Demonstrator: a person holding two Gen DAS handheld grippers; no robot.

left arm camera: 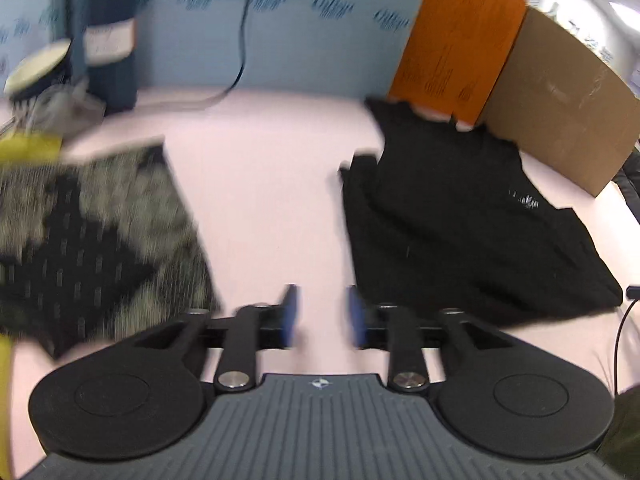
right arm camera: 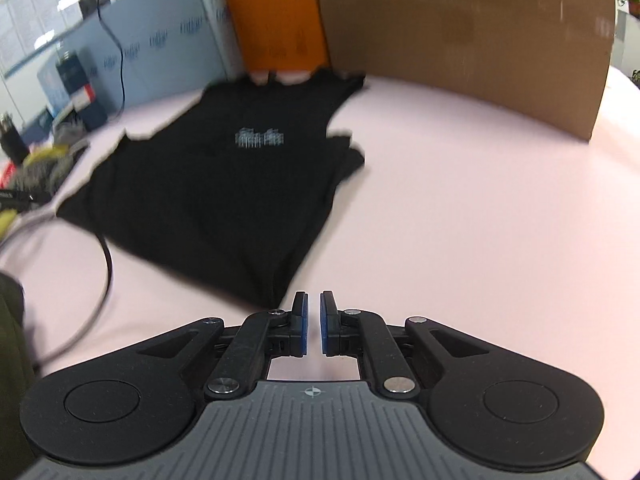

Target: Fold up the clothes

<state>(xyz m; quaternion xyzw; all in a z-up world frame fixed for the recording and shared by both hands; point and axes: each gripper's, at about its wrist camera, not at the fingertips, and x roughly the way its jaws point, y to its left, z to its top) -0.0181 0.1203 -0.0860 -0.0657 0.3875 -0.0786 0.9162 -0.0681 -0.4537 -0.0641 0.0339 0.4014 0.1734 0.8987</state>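
A black T-shirt (left arm camera: 460,216) with a small pale print lies spread flat on the pink table (left arm camera: 260,200), collar toward the far boxes. In the left wrist view it lies ahead and to the right of my left gripper (left arm camera: 322,316), which is open and empty over bare table by the shirt's near left edge. In the right wrist view the shirt (right arm camera: 224,196) lies ahead and to the left. My right gripper (right arm camera: 314,322) is nearly closed with a narrow gap, empty, just right of the shirt's near corner.
A black and olive patterned garment (left arm camera: 100,240) lies on the left. An orange box (left arm camera: 456,40) and a brown cardboard box (right arm camera: 460,40) stand at the back. A blue partition (left arm camera: 260,32), clutter (left arm camera: 60,80) and a black cable (right arm camera: 100,272) sit at the left.
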